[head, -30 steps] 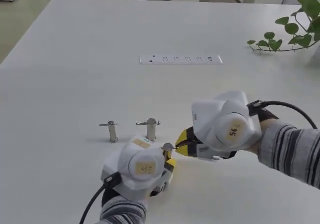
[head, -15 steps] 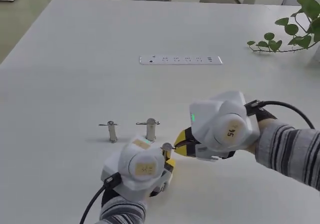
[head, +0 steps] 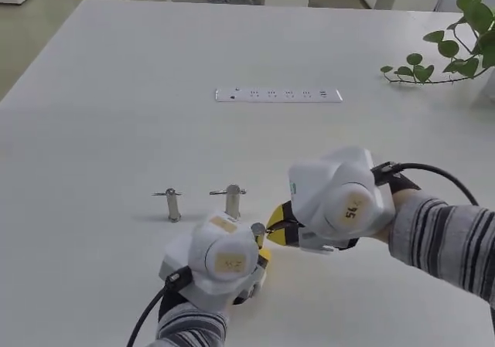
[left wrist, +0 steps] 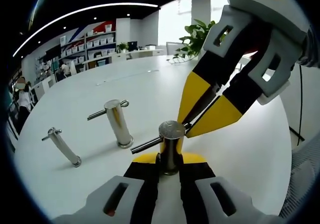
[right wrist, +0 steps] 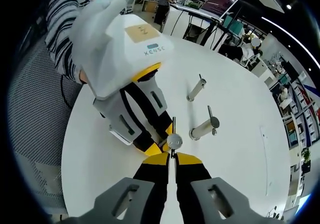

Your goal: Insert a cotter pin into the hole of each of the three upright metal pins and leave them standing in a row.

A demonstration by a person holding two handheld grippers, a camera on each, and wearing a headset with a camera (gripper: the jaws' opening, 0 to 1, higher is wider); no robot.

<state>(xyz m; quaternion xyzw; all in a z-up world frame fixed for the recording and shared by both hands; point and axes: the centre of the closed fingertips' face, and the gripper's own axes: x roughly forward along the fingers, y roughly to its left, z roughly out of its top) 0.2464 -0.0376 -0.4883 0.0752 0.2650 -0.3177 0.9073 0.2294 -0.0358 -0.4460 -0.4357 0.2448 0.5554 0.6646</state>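
Two metal pins [head: 172, 205] [head: 232, 200] stand upright side by side on the white table, each with a cotter pin through its head. The third metal pin [left wrist: 170, 146] stands just right of them, and my left gripper [left wrist: 170, 168] is shut on its shaft. A cotter pin [left wrist: 147, 145] passes through its head and sticks out on the left. My right gripper [right wrist: 171, 159] comes in from the right, shut on the cotter pin's near end [right wrist: 173, 126], its yellow tips [left wrist: 200, 115] against the pin head. In the head view both grippers [head: 257, 243] [head: 272, 231] meet at this pin.
A white power strip [head: 278, 94] lies flat further back on the table. A leafy plant [head: 452, 49] reaches in at the far right. Each gripper trails a black cable [head: 421, 167]. Bare tabletop [head: 100, 115] lies to the left and behind the pins.
My right gripper has edged a little to the left, towards the third pin. The left gripper and the two standing pins stay where they were.
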